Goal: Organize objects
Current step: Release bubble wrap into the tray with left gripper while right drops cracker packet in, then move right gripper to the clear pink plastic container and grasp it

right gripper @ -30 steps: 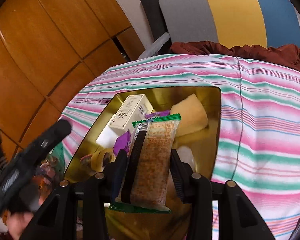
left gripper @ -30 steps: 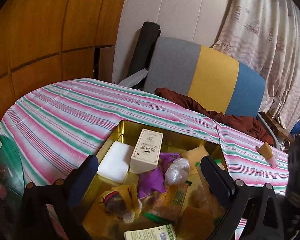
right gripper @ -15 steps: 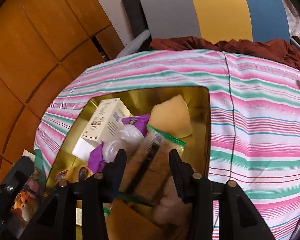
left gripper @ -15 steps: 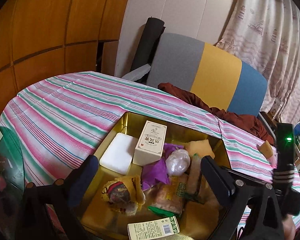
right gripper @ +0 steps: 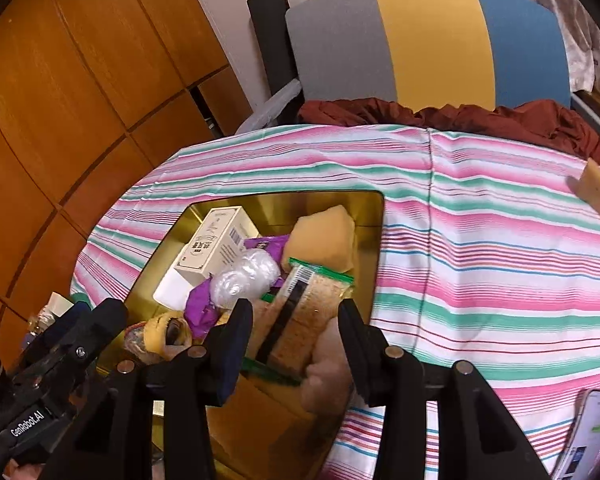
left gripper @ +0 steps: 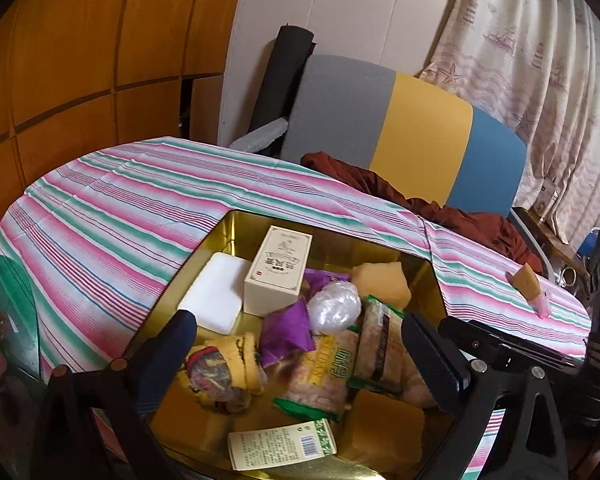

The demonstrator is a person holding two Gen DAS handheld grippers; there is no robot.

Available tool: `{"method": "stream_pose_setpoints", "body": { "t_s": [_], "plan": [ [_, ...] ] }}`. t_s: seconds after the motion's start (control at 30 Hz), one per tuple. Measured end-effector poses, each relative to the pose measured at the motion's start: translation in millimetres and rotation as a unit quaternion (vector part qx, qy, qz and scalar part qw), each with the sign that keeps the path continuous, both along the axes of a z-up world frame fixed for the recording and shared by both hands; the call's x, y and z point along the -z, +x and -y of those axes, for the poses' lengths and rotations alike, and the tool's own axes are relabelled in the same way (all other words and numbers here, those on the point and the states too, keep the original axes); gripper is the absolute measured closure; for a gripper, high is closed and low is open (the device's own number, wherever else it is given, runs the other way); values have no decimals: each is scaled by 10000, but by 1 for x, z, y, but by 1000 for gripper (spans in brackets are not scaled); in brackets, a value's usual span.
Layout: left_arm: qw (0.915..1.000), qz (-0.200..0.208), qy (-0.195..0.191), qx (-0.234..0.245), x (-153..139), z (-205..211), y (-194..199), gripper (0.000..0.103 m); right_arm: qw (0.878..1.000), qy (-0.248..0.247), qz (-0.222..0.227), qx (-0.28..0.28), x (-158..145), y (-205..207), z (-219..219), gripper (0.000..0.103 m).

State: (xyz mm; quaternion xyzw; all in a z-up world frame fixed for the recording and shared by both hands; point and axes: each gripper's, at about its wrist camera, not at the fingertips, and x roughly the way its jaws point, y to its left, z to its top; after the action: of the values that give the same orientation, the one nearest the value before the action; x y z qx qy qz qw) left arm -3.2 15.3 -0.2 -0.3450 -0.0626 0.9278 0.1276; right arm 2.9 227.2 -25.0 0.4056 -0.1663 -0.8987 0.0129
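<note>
Both grippers hover over the gold tin (right gripper: 374, 240): right gripper (right gripper: 296, 320) fingers part-open, straddling the cracker packet (right gripper: 300, 312) lying inside, not pressing; left gripper (left gripper: 300, 344) fingers wide, empty. Tin sits on the striped tabletop (right gripper: 480, 240).

Wood-panelled wall (left gripper: 80, 60) at left, a grey, yellow and blue chair (left gripper: 400, 120) behind the table, patterned curtain (left gripper: 540, 40) at right.

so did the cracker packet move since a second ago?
Yes. The cracker packet has dropped from upright between the right gripper fingers into the gold tin, beside the yellow sponge.
</note>
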Motion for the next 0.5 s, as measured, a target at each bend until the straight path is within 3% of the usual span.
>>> {"method": "stream_pose_setpoints", "body": {
  "t_s": [0.5],
  "plan": [
    [9982, 150, -9, 573, -3, -50, 12, 0, 9965, 638, -79, 527, -19, 35, -59, 58]
  ]
}}
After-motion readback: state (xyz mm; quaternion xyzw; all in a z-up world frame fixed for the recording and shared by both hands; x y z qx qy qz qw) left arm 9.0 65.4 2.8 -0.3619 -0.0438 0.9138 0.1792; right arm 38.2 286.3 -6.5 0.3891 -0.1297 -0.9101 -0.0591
